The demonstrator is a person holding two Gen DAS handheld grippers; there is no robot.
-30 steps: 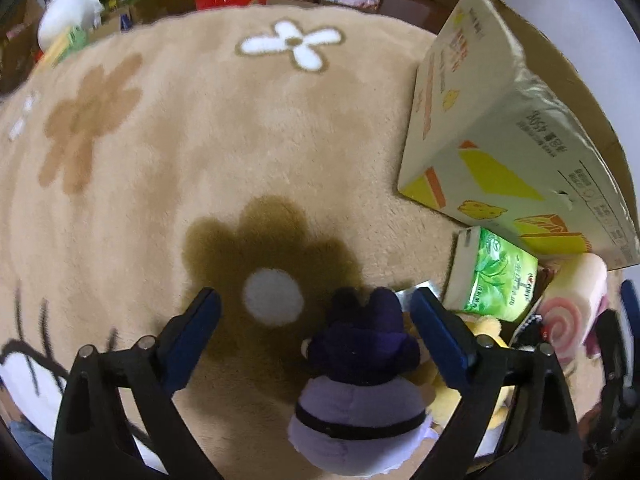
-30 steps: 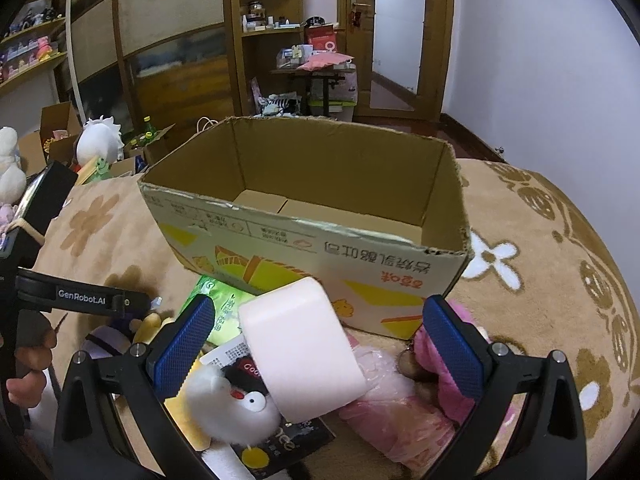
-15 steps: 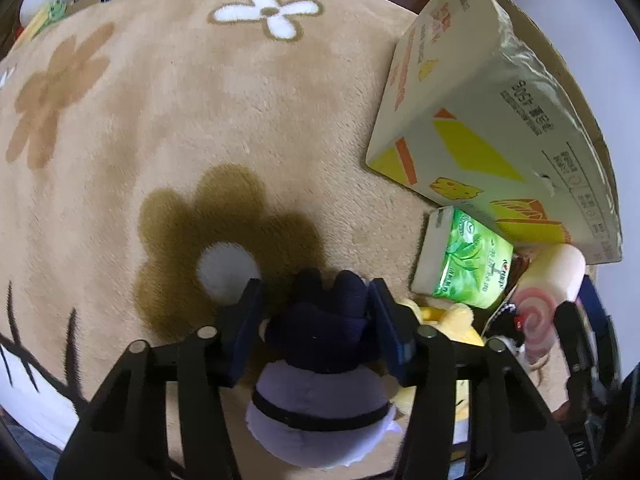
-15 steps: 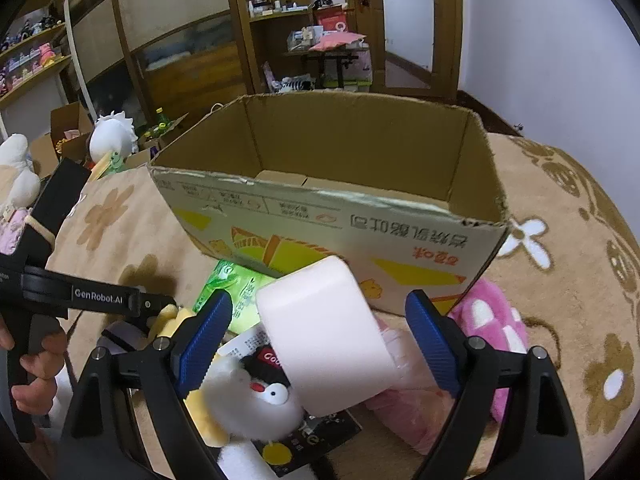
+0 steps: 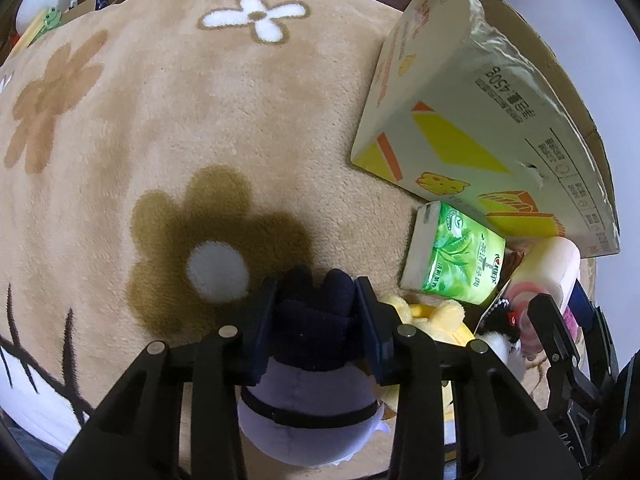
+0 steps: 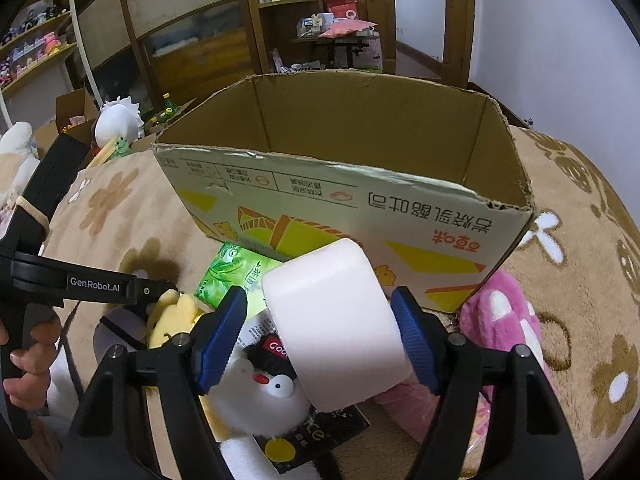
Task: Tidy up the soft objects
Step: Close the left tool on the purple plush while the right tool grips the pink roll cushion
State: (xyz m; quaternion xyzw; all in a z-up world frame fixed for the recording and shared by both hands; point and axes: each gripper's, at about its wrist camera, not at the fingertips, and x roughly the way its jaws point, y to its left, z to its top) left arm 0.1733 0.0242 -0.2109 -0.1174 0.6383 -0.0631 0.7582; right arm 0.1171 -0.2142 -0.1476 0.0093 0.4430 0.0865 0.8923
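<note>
My left gripper [image 5: 316,312] is shut on the dark head of a purple plush doll [image 5: 308,404] lying on the beige flower rug. My right gripper [image 6: 320,332] straddles a pale pink swiss-roll plush [image 6: 336,320]; the blue pads sit close to its two sides with small gaps showing. The roll also shows in the left wrist view [image 5: 544,268]. An open cardboard box [image 6: 496,216] stands just behind the pile. A penguin plush [image 6: 264,392], a yellow plush [image 6: 176,316] and a pink spotted plush [image 6: 500,312] lie around the roll.
A green tissue pack [image 5: 456,256] leans against the box [image 5: 476,104]. A black printed packet [image 6: 316,436] lies under the penguin. The rug [image 5: 200,112] spreads left of the box. Shelves, a white plush [image 6: 120,116] and small boxes stand beyond the rug.
My left gripper has closed from wide open onto the purple doll's head. My right gripper has narrowed around the pink roll and moved a little closer to the box.
</note>
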